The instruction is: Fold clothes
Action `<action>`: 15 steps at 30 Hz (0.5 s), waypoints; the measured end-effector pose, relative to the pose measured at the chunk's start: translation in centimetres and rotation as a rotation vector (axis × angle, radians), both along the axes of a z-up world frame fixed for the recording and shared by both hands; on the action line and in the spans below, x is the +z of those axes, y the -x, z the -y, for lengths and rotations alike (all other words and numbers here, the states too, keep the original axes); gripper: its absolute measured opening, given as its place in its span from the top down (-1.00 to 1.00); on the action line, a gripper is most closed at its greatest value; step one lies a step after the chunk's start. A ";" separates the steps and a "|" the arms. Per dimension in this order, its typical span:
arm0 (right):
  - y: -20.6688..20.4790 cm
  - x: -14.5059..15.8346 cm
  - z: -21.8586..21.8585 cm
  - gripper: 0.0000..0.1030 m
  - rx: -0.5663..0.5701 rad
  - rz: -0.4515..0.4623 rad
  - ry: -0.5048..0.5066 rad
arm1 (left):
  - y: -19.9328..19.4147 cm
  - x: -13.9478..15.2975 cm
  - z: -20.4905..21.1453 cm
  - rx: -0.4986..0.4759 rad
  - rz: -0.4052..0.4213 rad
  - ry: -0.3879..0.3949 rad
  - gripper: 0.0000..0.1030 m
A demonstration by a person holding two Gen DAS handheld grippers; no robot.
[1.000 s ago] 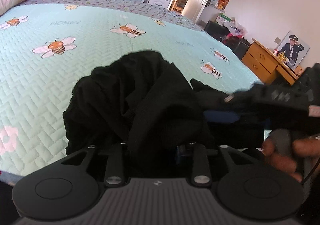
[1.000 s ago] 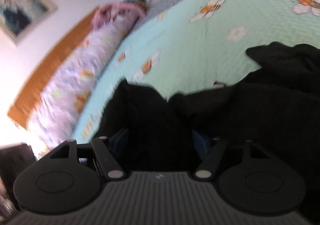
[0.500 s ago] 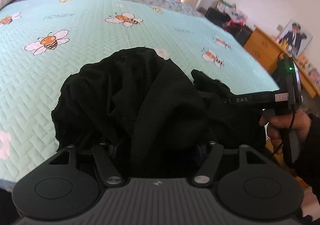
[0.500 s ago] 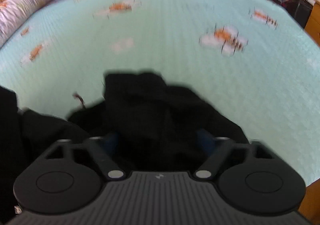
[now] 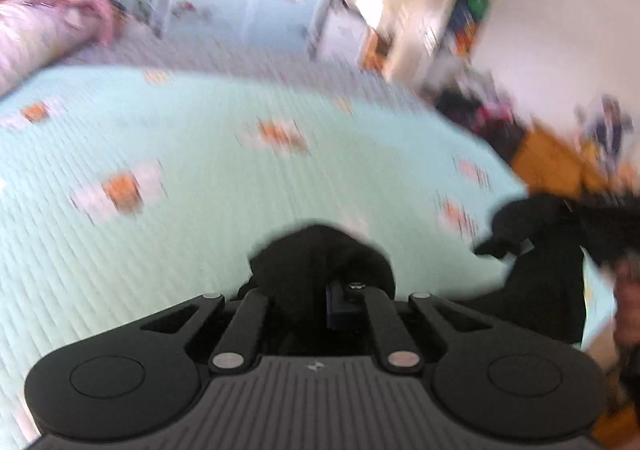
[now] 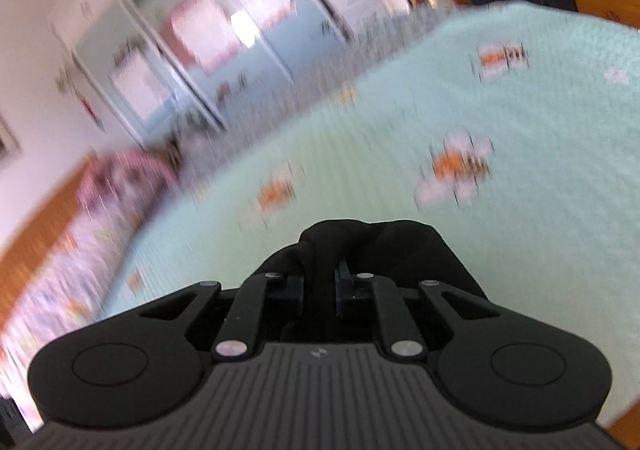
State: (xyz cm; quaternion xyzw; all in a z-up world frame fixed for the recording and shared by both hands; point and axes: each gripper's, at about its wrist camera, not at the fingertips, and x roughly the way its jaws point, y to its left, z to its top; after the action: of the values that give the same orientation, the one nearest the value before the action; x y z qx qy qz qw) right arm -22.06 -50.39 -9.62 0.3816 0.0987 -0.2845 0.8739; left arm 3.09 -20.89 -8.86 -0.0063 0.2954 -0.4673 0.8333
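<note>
Left gripper [image 5: 320, 290]: closed on a bunch of the black garment [image 5: 316, 262].
Right gripper [image 6: 320, 286]: fingers closing onto another bunch, apparently pinched already.
Garment: raised over the bed [image 5: 200, 218].
Technique: I spread both grips apart, keeping the cloth taut.

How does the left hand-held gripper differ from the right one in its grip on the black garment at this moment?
The left hand-held gripper is shut on a bunch of the black garment; the right hand-held gripper has its jaws closing, with black cloth between them. In the left wrist view, more of the garment hangs off to the right beside a hand; the right wrist view shows only the bunch at its fingers. Both hold black cloth above the mint bee-print bedspread.
</note>
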 end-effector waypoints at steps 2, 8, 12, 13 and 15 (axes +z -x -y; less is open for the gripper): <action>0.1 1.6 1.2 0.64 -0.015 0.121 0.005 | -1.2 2.5 -1.0 0.067 0.068 0.070 0.87; -2.1 1.8 2.1 -0.47 -0.022 0.174 -0.044 | -2.2 1.4 -2.5 0.141 0.038 0.006 0.70; -1.9 -1.8 -0.3 -0.70 0.073 0.172 -0.103 | -1.4 -4.0 -3.9 0.131 -0.110 -0.130 0.50; -1.6 -2.8 -0.9 -0.70 0.091 0.167 -0.123 | -1.1 -4.9 -4.5 0.125 -0.141 -0.143 0.44; -0.9 -4.6 -1.8 -0.70 0.120 0.136 -0.163 | -0.2 -6.2 -5.8 0.122 -0.176 -0.153 0.35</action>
State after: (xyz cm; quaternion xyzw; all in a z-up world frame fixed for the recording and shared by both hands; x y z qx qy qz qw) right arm -21.12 -48.61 -14.19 0.4630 0.0846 -0.1963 0.8602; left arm 3.32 -15.11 -15.06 -0.0016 0.4013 -0.3896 0.8290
